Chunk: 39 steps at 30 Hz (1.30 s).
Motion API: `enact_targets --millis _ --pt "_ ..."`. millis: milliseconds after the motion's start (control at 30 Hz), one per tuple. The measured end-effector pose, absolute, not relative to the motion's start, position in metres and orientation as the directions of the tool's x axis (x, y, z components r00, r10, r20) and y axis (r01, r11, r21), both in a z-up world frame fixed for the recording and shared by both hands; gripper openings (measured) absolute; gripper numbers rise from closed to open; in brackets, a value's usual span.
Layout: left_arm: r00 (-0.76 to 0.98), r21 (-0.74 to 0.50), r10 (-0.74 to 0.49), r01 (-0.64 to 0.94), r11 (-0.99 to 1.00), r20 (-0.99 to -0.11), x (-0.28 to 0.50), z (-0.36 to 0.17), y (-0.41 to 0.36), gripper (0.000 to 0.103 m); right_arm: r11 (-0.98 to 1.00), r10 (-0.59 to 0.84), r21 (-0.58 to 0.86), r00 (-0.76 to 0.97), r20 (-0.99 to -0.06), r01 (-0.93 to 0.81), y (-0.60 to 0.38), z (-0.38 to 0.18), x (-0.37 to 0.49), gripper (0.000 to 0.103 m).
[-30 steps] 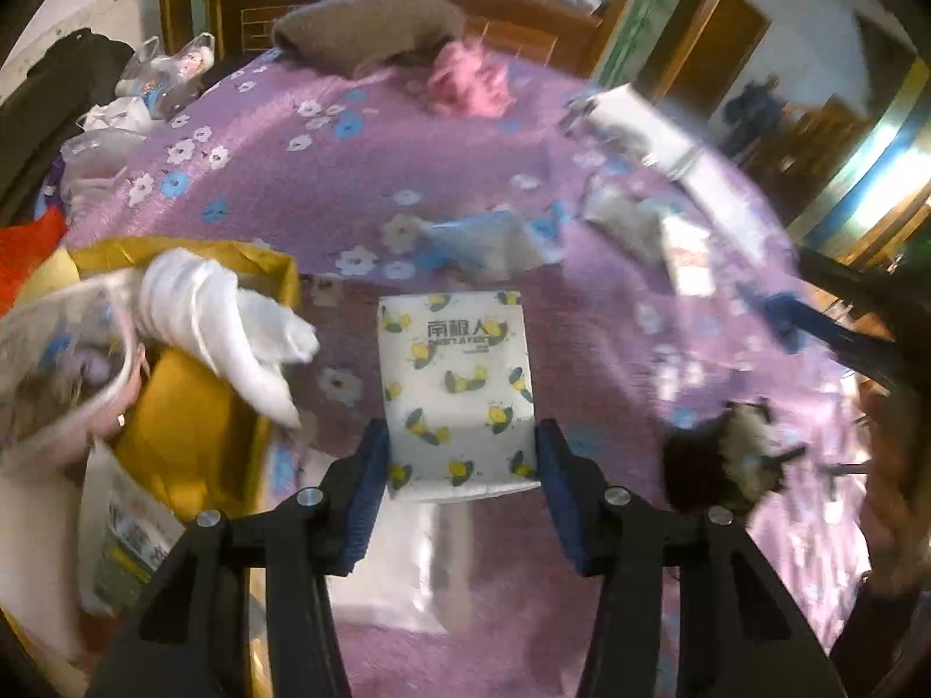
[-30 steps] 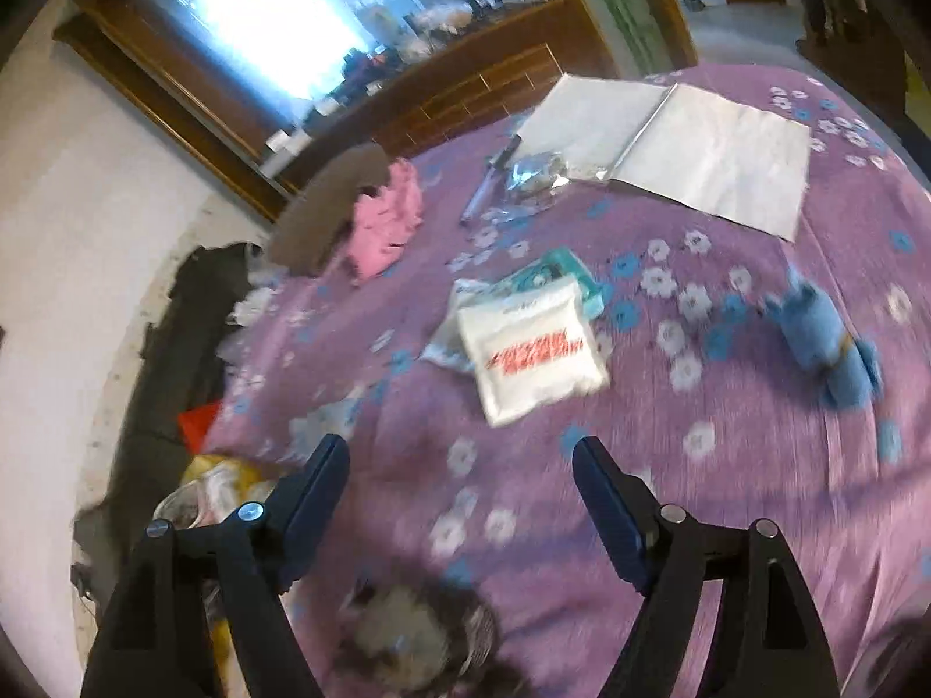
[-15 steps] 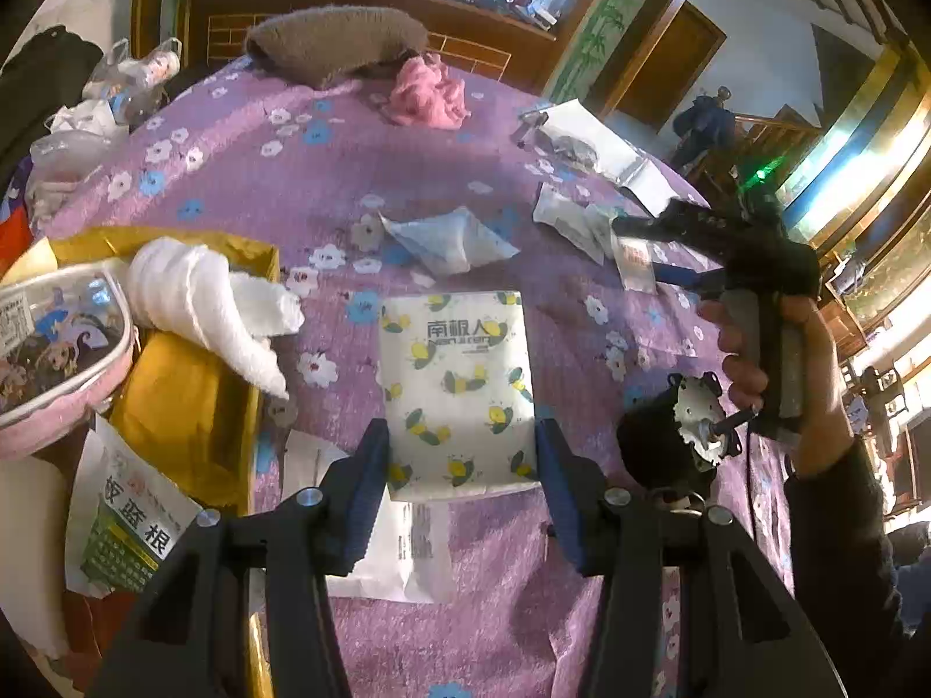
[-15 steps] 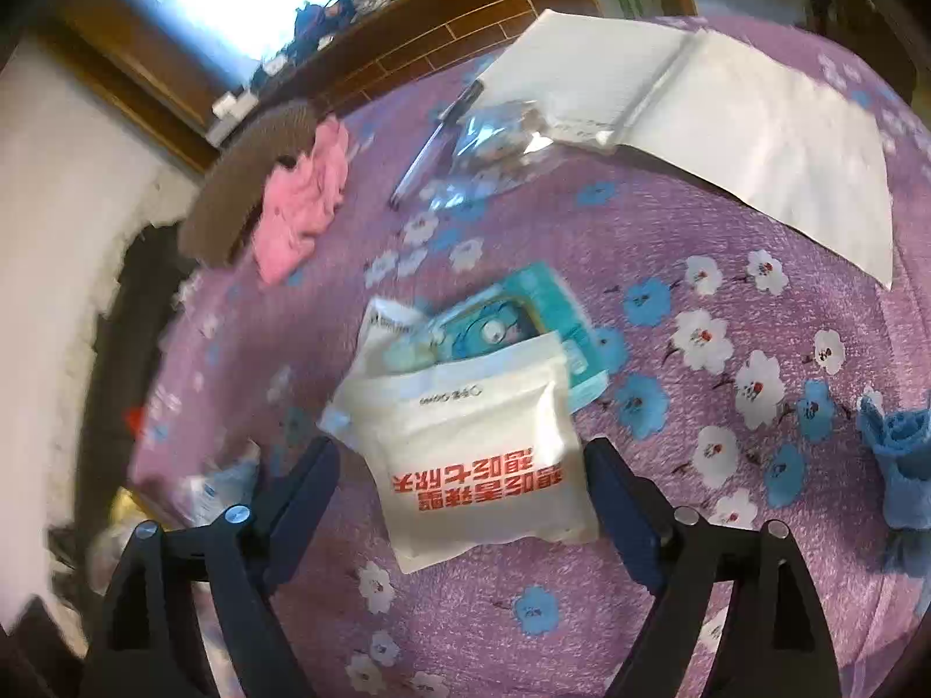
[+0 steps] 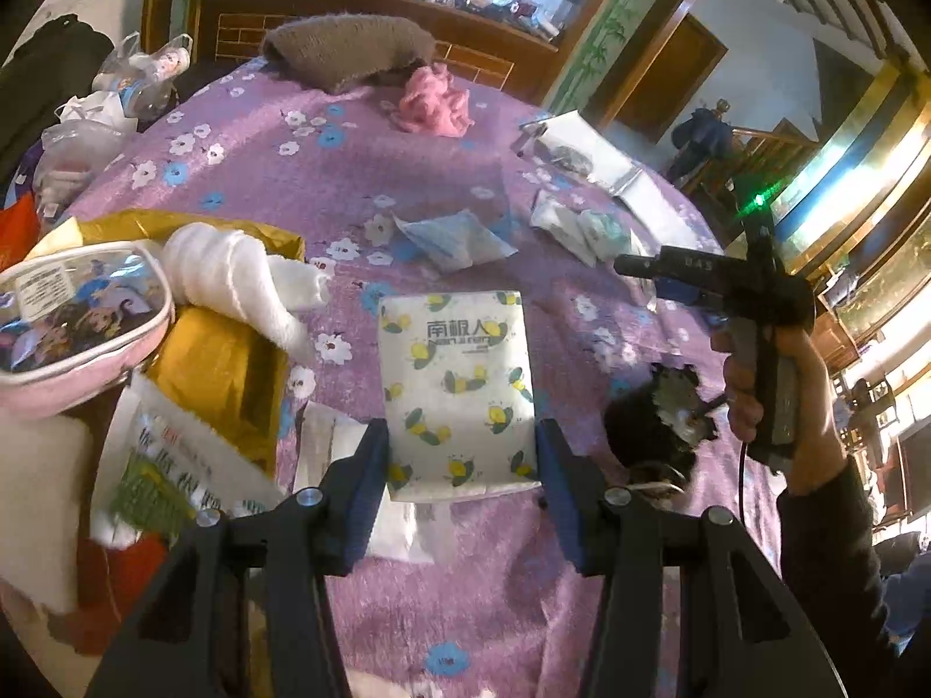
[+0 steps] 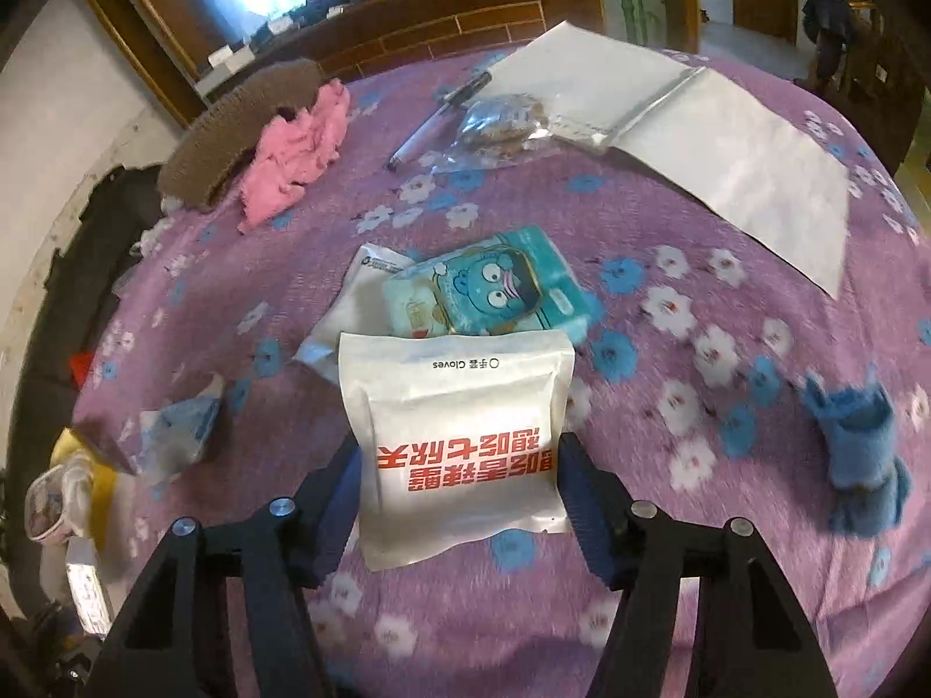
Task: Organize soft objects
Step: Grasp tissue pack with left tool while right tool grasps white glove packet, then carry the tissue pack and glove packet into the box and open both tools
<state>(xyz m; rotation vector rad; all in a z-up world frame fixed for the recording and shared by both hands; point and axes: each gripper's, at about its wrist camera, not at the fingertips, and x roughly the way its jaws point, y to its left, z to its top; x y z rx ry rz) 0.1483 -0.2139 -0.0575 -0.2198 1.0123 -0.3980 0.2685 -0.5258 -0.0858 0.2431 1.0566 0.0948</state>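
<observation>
Since a second ago the right gripper (image 6: 459, 488) has come down from above the bare purple flowered cloth (image 6: 669, 611) to straddle the white glove packet (image 6: 459, 436), its fingers (image 6: 573, 485) just closing in and now at the packet's side edges; whether they press I cannot tell. The packet lies on the cloth, overlapping a teal tissue pack (image 6: 494, 291). The left gripper (image 5: 462, 453) holds the bee-printed tissue pack (image 5: 457, 390) between narrowed fingers (image 5: 366, 477), above the cloth, beside a yellow bag (image 5: 215, 360).
</observation>
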Motion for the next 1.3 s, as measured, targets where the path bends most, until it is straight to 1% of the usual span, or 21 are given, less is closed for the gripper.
enact_targets --millis 133,233,333,400,533,667,800,933,1267,1300 --pt "0.486 -0.377 -0.443 0.232 0.896 -0.753 0.128 -0.042 -0.208 0.049 0.957 0.242 0.29 0.54 -0.806 0.003 -0.515 -0.055 0.236 0.068" --pt "0.511 -0.386 -0.451 0.235 0.892 -0.731 0.106 -0.027 -0.196 0.049 0.936 0.322 0.344 0.582 -0.746 -0.078 -0.489 -0.024 0.196 0.068" --pt "0.546 -0.379 -0.429 0.21 0.901 -0.719 0.08 -0.013 -0.17 0.049 0.913 0.396 0.371 0.588 -0.705 -0.17 -0.446 -0.005 0.155 0.069" --pt "0.574 -0.369 -0.405 0.185 0.911 -0.711 0.063 -0.005 -0.149 0.05 0.875 0.479 0.422 0.558 -0.678 -0.238 -0.413 -0.001 0.13 0.069" --pt "0.608 -0.351 -0.354 0.129 0.927 -0.711 0.04 0.0 -0.11 0.05 0.811 0.584 0.48 0.494 -0.644 -0.333 -0.353 -0.007 0.098 0.069" --pt "0.598 -0.35 -0.323 0.075 0.934 -0.734 0.029 -0.015 -0.072 0.05 0.776 0.631 0.5 0.446 -0.635 -0.384 -0.297 -0.022 0.08 0.069" --pt "0.585 -0.311 -0.275 0.04 0.95 -0.763 0.021 -0.033 -0.053 0.05 0.77 0.632 0.467 0.421 -0.651 -0.434 -0.253 -0.031 0.073 0.07" --pt "0.576 -0.276 -0.255 0.053 0.96 -0.777 0.022 -0.043 -0.052 0.05 0.785 0.607 0.43 0.416 -0.677 -0.446 -0.231 -0.037 0.082 0.07" --pt "0.553 -0.275 -0.25 0.039 0.961 -0.795 0.031 -0.057 -0.045 0.05 0.826 0.547 0.375 0.438 -0.713 -0.422 -0.21 -0.05 0.111 0.072" --pt "0.559 -0.272 -0.252 0.049 0.961 -0.79 0.031 -0.057 -0.046 0.052 0.829 0.543 0.374 0.438 -0.716 -0.417 -0.209 -0.051 0.115 0.073"
